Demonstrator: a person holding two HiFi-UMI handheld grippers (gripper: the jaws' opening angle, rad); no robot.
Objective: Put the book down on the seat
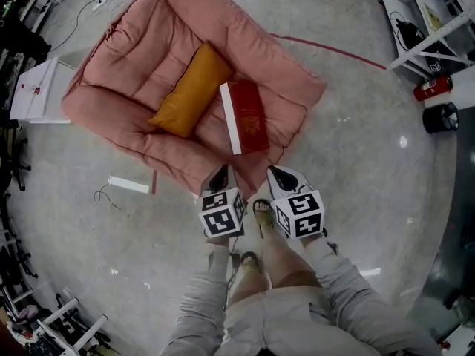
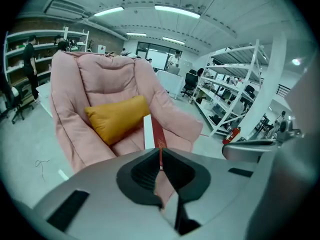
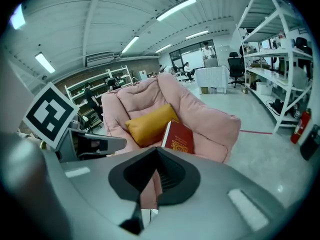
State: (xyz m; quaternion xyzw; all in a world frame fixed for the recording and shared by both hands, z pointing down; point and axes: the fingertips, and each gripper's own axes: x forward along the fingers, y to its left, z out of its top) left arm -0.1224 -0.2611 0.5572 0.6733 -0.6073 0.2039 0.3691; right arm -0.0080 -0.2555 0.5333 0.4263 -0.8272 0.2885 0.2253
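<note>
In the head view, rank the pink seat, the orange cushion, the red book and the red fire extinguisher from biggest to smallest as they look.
1. pink seat, by far the largest
2. orange cushion
3. red book, only a little smaller than the cushion
4. red fire extinguisher, smallest, though it lies farther off, near the picture's edge

Lab or workshop, white metal shelving (image 2: 235, 84), concrete floor (image 1: 356, 162), ceiling strip lights (image 2: 172, 9)

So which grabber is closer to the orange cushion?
Left. The left gripper sits by the front edge of the pink chair, on the same side of the red book as the orange cushion; the right gripper is across the book from it.
</note>
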